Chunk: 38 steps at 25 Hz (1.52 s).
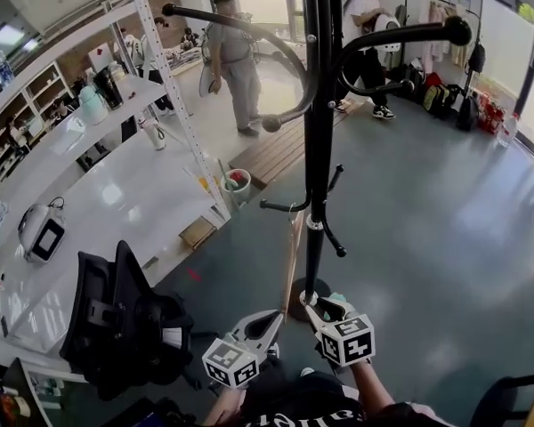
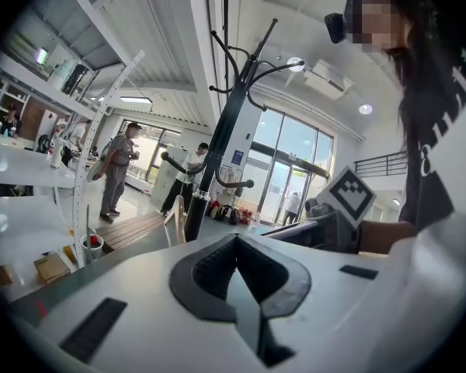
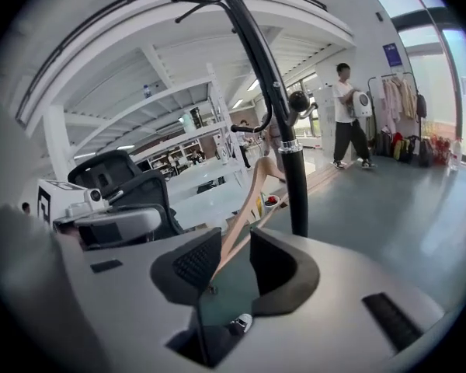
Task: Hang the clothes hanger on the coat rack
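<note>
The black coat rack (image 1: 313,149) stands on the grey floor straight ahead, with curved arms at the top and short pegs lower down. A wooden clothes hanger (image 1: 291,261) slants from the lower peg down toward my grippers. Its end lies between the jaws of my right gripper (image 1: 325,308), which is shut on it; in the right gripper view the hanger (image 3: 248,200) runs from the right gripper (image 3: 231,247) up beside the coat rack pole (image 3: 291,177). My left gripper (image 1: 271,320) is just left of it, shut and empty (image 2: 234,243). The left gripper view shows the hanger (image 2: 175,217) beside the pole (image 2: 217,146).
A black office chair (image 1: 116,318) stands close at my left, beside a long white table (image 1: 98,212) and a shelving upright (image 1: 173,87). A small bin (image 1: 236,182) and a wooden board (image 1: 276,149) lie behind the rack. Two people (image 1: 231,60) stand at the back; bags (image 1: 445,96) sit far right.
</note>
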Available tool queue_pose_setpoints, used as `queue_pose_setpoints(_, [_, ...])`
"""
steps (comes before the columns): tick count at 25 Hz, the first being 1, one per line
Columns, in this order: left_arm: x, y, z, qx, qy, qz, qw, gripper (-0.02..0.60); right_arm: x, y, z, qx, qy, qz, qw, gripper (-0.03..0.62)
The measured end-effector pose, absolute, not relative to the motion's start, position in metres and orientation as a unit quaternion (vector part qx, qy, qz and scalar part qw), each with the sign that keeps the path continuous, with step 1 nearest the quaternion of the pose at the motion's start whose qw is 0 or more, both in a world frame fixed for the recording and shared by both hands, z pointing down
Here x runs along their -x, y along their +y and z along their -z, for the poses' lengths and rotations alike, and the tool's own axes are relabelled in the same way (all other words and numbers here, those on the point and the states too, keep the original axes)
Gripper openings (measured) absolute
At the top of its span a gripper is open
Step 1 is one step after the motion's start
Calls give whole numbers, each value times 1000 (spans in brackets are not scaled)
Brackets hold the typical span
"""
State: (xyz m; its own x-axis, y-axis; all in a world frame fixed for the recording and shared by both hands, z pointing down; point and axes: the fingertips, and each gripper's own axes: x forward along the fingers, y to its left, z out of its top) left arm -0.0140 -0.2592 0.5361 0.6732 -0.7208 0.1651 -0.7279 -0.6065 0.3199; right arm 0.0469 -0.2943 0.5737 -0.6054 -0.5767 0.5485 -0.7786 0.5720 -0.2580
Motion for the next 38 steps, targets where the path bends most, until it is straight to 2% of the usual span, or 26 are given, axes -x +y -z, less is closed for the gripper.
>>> queue_pose_setpoints(3, [9, -237, -541, -885, -426, -6, 189, 0, -47, -274, -573, -373, -874, -218, 225, 109])
queue_pose_setpoints(8, [8, -209, -547, -870, -452, -6, 195, 0, -46, -249, -578, -353, -881, -230, 216, 41])
queue_pose_setpoints(15, [16, -194, -546, -861, -473, -10, 189, -1, -45, -227, -585, -336, -882, -261, 204, 13])
queue_pose_setpoints(28, [48, -159, -541, -872, -453, -8, 185, -2, -31, -190, -580, -371, -864, -281, 192, 11])
queue_pose_setpoints(38, [111, -82, -547, -885, -429, -9, 183, 0, 28, -115, -582, -401, -852, -286, 179, 11])
